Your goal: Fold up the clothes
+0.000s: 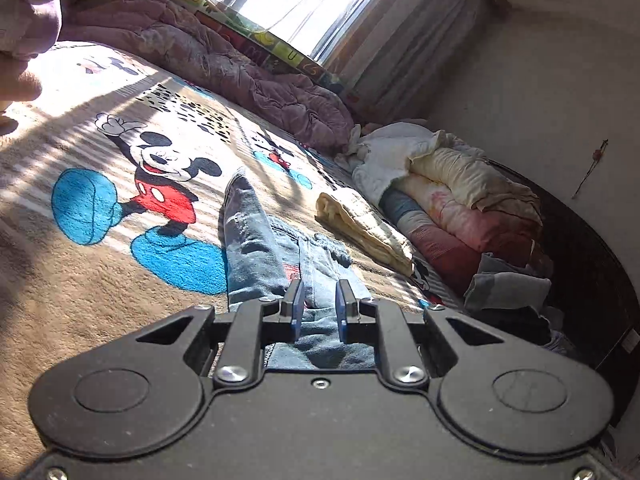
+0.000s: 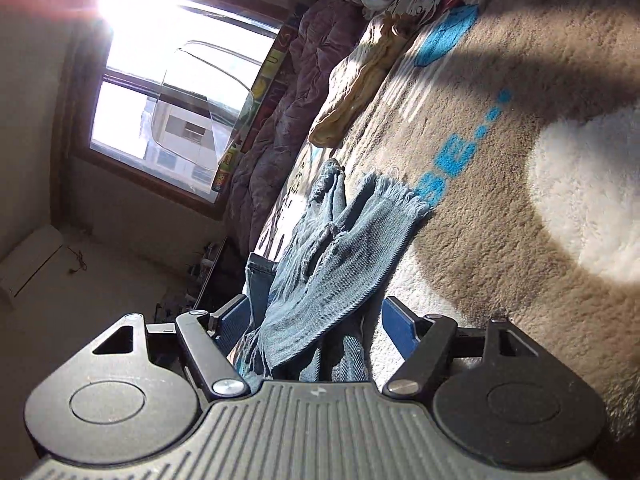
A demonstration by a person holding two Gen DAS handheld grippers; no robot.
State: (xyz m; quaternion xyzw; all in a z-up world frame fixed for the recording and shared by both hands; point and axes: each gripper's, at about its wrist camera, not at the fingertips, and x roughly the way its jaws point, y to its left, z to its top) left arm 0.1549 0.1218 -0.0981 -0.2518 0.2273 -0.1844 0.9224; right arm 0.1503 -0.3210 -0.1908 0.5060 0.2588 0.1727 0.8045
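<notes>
Light blue jeans (image 1: 256,240) lie flat on a beige cartoon-mouse blanket (image 1: 80,300) spread over a bed. My left gripper (image 1: 320,286) hovers low over their near end. Its blue pads stand a narrow gap apart, denim shows under the gap, and neither pad presses on it. In the right wrist view the jeans (image 2: 340,248) run away from me to a frayed hem (image 2: 396,196). My right gripper (image 2: 315,300) is open wide, with bunched denim between its fingers (image 2: 400,324) and a dark gap at the right pad.
A folded cream cloth (image 1: 360,228) lies just beyond the jeans. Rolled quilts and clothes (image 1: 460,200) pile up at the right, a purple quilt (image 1: 240,68) lies along the window side. A lavender sleeve (image 1: 24,20) is at the top left.
</notes>
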